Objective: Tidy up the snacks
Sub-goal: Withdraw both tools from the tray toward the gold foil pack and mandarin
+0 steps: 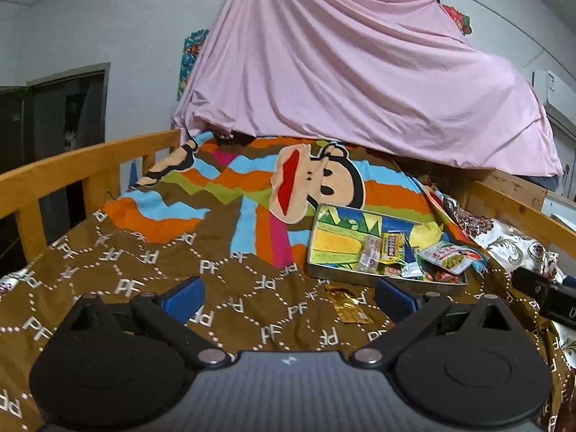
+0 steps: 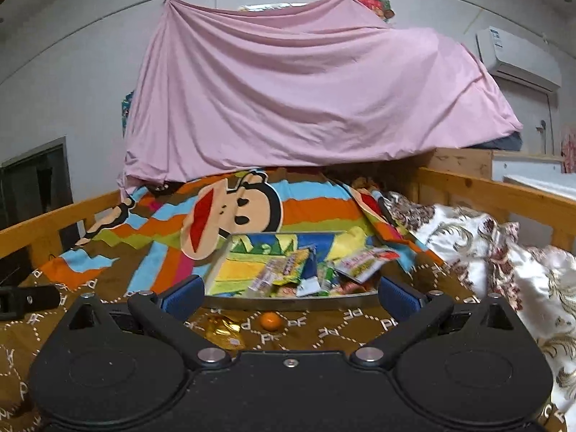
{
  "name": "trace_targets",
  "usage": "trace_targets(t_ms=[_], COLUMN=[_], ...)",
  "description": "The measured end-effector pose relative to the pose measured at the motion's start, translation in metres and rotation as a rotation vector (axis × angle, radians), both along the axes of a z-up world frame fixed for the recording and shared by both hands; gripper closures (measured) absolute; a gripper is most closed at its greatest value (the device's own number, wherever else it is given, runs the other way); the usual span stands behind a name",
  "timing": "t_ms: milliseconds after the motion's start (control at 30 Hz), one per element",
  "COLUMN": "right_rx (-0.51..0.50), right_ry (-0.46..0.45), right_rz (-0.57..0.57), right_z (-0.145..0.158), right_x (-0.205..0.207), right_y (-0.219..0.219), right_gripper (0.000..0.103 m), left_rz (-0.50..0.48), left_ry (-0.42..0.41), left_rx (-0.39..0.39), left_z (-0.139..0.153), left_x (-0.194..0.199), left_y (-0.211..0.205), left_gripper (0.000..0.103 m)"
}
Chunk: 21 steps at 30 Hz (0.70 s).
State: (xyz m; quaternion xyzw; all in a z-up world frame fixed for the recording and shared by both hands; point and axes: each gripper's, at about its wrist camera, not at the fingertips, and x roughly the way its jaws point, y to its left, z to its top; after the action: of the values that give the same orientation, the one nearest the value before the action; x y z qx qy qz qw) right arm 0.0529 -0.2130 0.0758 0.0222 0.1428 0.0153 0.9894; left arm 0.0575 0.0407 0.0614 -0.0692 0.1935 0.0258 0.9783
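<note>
On the bed's brown blanket (image 2: 108,324), going left to right, the left tool (image 1: 288,293) hangs wide and empty, then a gold wrapper (image 2: 224,328) and a small orange sweet (image 2: 270,321) lie loose just in front of the metal tray (image 2: 288,302), over which the right tool (image 2: 291,293) hovers, likewise wide with nothing between its fingers. Most snack packets (image 1: 392,252) already sit heaped in the tray's right half, so I judge the task well along, with those two strays left.
</note>
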Motion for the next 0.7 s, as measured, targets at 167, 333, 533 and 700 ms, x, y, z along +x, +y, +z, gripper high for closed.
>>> trace_targets(t_ms=[167, 333, 533, 700], right_rx=[0.014, -0.006, -0.009, -0.040], right_ry=[-0.009, -0.025, -0.014, 0.007], right_rz=[0.035, 0.087, 0.144, 0.199], right_z=[0.012, 0.019, 0.011, -0.007], right_x=[0.005, 0.016, 0.036, 0.057], right_y=[0.015, 0.030, 0.040, 0.038], right_gripper=[0.001, 0.001, 0.001, 0.001], left_rz=[0.029, 0.040, 0.062, 0.092], left_ry=[-0.001, -0.004, 0.019, 0.033], left_rx=[-0.029, -0.030, -0.033, -0.069], left_z=[0.006, 0.003, -0.013, -0.028], left_x=[0.000, 0.003, 0.017, 0.033], left_y=[0.011, 0.016, 0.022, 0.027], left_gripper=[0.001, 0.000, 0.000, 0.000])
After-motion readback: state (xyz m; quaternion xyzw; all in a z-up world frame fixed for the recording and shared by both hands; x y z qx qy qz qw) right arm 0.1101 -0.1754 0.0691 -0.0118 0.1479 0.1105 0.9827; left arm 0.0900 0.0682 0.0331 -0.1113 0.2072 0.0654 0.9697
